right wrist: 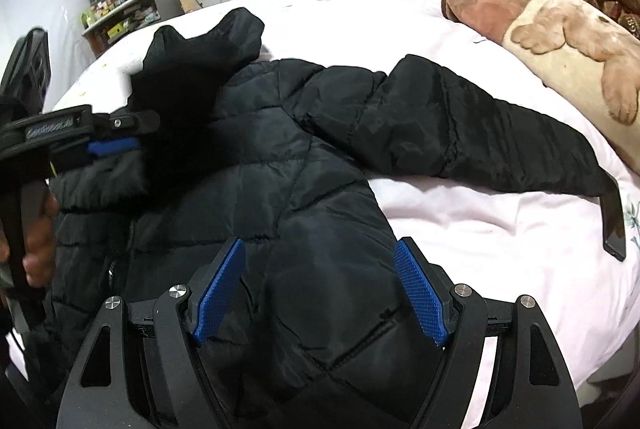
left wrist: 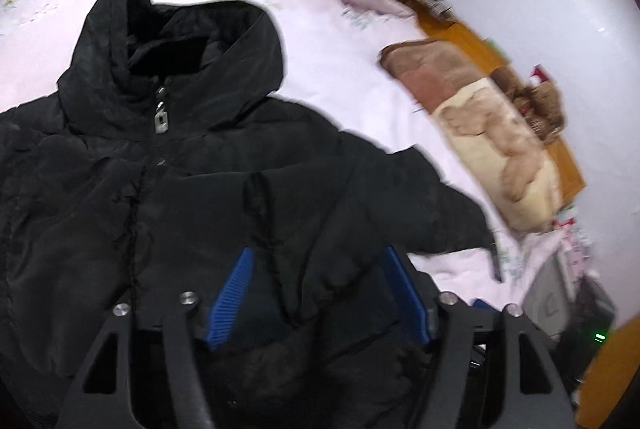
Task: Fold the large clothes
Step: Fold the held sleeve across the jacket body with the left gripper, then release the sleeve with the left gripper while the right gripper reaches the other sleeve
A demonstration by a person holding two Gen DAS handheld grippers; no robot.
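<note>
A black hooded puffer jacket [left wrist: 168,189] lies front up on the bed, zipped, with a silver zip pull [left wrist: 161,119] under the hood [left wrist: 168,41]. My left gripper [left wrist: 318,253] is open low over its right chest, blue pads wide apart with a fold of fabric lying between them, not pinched. In the right wrist view the jacket [right wrist: 280,169] fills the middle and one sleeve [right wrist: 480,133] stretches out to the right. My right gripper [right wrist: 320,243] hangs open over the jacket's lower body. A hand [right wrist: 40,241] holds the left gripper [right wrist: 116,141] at the left edge, by the hood.
The bed has a pale pink sheet [right wrist: 480,229]. A folded brown and cream plush blanket [right wrist: 560,41] lies along its right side by a wooden headboard [left wrist: 520,61]. A cluttered shelf [right wrist: 120,9] and a curtain stand beyond the far edge.
</note>
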